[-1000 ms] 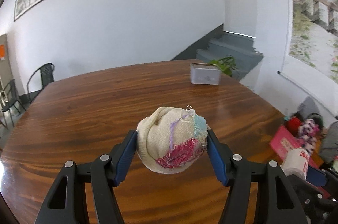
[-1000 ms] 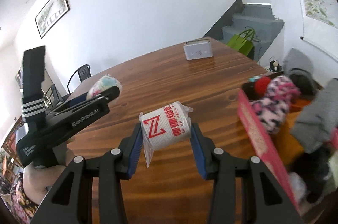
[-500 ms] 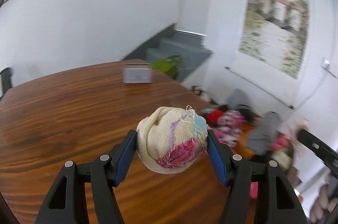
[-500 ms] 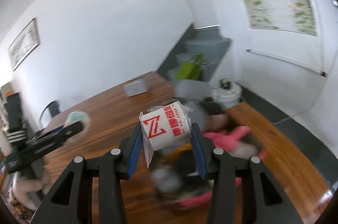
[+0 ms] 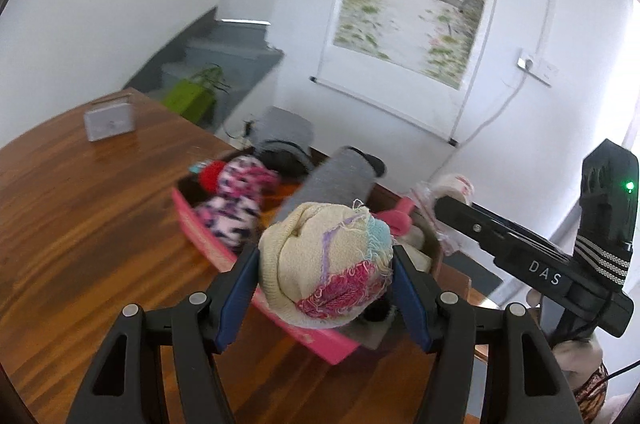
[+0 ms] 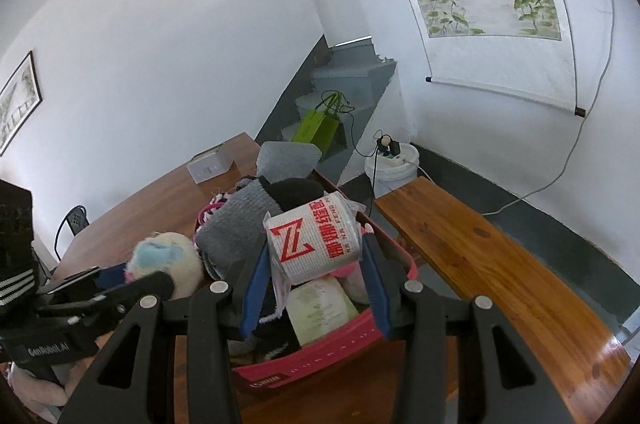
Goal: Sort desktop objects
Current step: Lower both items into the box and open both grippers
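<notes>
My left gripper (image 5: pixel 325 272) is shut on a cream sock ball (image 5: pixel 326 266) with pink and blue patches, held over the near edge of a pink box (image 5: pixel 200 228) full of socks. My right gripper (image 6: pixel 314 258) is shut on a wrapped white roll (image 6: pixel 314 244) with red print, held above the same pink box (image 6: pixel 320 364). The sock ball also shows in the right wrist view (image 6: pixel 170 260), at the left of the box. The right gripper with its roll (image 5: pixel 452 186) shows at the right of the left wrist view.
The box sits at the edge of a brown wooden table (image 5: pixel 80 224) and holds grey (image 6: pixel 236 224), black and pink-patterned socks (image 5: pixel 236 200). A small grey box (image 5: pixel 109 118) stands at the table's far side. A wooden bench (image 6: pixel 492 264), white bucket (image 6: pixel 394 164) and green bag (image 6: pixel 318 126) are beyond.
Both grippers have swung right from over the table to above the pink box, each holding its object throughout. The box has come close beneath them.
</notes>
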Available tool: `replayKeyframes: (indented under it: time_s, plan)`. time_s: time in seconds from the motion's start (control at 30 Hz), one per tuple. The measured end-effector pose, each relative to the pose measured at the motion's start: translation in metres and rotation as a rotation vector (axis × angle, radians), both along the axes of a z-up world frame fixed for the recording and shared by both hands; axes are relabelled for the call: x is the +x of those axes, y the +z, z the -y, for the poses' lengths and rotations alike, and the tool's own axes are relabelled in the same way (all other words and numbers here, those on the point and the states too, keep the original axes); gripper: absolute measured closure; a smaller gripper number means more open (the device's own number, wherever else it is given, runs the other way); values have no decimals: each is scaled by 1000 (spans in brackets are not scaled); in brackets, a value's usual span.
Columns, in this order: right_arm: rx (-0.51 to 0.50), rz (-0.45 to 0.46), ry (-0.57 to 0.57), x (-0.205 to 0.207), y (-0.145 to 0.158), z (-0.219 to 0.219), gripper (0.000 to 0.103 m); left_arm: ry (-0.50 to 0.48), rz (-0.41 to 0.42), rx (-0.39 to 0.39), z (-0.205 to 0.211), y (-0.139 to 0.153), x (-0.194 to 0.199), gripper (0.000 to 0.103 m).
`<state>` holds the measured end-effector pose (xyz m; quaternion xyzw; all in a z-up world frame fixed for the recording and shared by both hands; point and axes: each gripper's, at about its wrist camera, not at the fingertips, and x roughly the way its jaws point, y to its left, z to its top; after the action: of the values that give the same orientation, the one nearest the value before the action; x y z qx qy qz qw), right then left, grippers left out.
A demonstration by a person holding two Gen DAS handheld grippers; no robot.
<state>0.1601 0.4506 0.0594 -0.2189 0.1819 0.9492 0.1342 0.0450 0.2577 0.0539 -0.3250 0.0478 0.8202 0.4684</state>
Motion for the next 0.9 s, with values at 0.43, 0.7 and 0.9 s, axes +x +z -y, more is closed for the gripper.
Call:
replayKeyframes:
  time_s: [0.43, 0.7, 0.9]
  plan:
    - [-42, 14, 42, -11, -4, -6, 55, -83, 31, -42, -30, -23, 0, 37]
    - [-41, 45, 99, -18, -8, 2, 54, -69, 47, -23, -15, -18, 1, 33]
    - [-91, 86, 121, -23, -18, 0, 41, -56, 3, -9, -4, -9, 7, 21]
